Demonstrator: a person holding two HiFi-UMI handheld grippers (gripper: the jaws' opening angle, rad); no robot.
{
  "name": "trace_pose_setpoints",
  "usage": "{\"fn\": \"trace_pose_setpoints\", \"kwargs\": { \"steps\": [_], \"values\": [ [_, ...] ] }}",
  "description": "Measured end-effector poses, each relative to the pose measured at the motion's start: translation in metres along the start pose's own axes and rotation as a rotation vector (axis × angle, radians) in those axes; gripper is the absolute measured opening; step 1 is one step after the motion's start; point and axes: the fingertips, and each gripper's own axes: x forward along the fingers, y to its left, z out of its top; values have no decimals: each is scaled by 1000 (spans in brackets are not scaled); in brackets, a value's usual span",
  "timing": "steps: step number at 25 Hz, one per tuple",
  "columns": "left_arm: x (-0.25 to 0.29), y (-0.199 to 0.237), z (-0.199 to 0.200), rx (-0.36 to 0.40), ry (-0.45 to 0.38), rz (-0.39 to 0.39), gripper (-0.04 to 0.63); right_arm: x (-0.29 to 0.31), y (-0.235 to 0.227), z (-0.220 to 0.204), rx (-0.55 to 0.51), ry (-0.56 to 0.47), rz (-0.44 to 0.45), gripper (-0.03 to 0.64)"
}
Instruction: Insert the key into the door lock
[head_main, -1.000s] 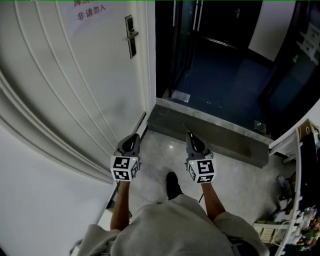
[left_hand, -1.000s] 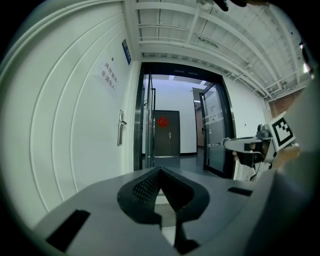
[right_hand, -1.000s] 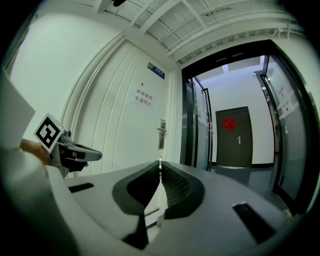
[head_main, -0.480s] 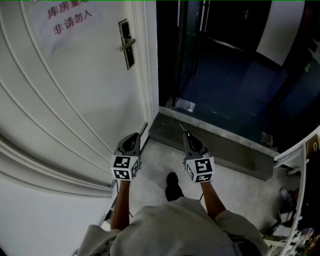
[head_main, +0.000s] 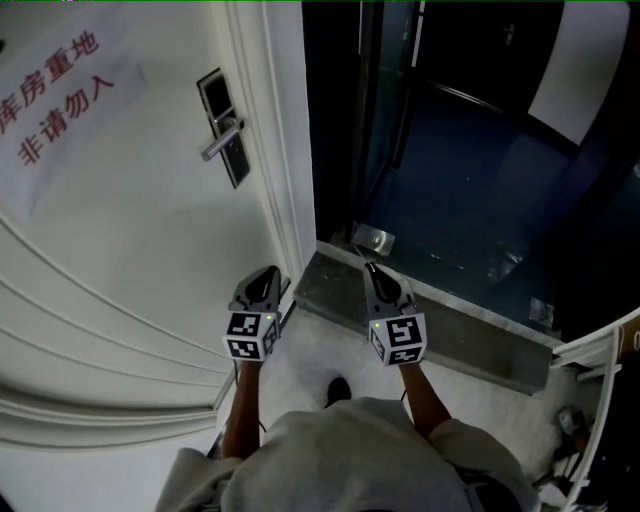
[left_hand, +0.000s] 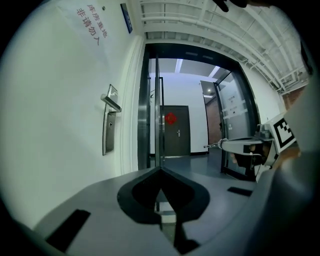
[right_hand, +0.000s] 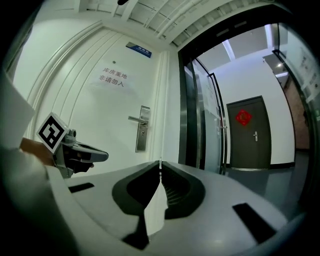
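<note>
The white door's metal lock plate (head_main: 228, 140) with its lever handle (head_main: 222, 140) is at the upper left of the head view, well ahead of both grippers. It also shows in the left gripper view as the lock plate (left_hand: 108, 131) and in the right gripper view as the lock plate (right_hand: 143, 130). My right gripper (head_main: 371, 270) is shut on a thin key (left_hand: 212, 146) that sticks out past its tips, edge-on as the key (right_hand: 160, 163). It points into the dark doorway, right of the door. My left gripper (head_main: 268, 272) is shut with nothing in it, near the door's foot.
A paper sign with red characters (head_main: 55, 95) hangs on the door. The white door frame (head_main: 285, 150) borders a dark doorway with glass panels (head_main: 390, 90). A stone threshold (head_main: 450, 325) lies just ahead. A far dark door (left_hand: 172, 132) carries a red ornament. The person's shoe (head_main: 338, 390) is below.
The lock plate and sign have grown larger and slid down-left in the head view as the person walked toward the door. Both grippers kept the same pose and stayed shut.
</note>
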Motion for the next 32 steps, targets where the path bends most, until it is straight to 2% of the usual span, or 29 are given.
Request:
{"fn": "trace_pose_setpoints", "kwargs": {
  "steps": [4, 8, 22, 32],
  "values": [
    [59, 10, 15, -1, -16, -1, 17, 46, -35, 0, 1, 0, 8, 31],
    [101, 17, 15, -10, -9, 0, 17, 81, -62, -6, -2, 5, 15, 30],
    [129, 38, 5, -23, 22, 5, 17, 119, -74, -17, 14, 31, 14, 31],
    [181, 81, 25, -8, 3, -65, 17, 180, -79, -7, 5, 31, -42, 30]
  ]
}}
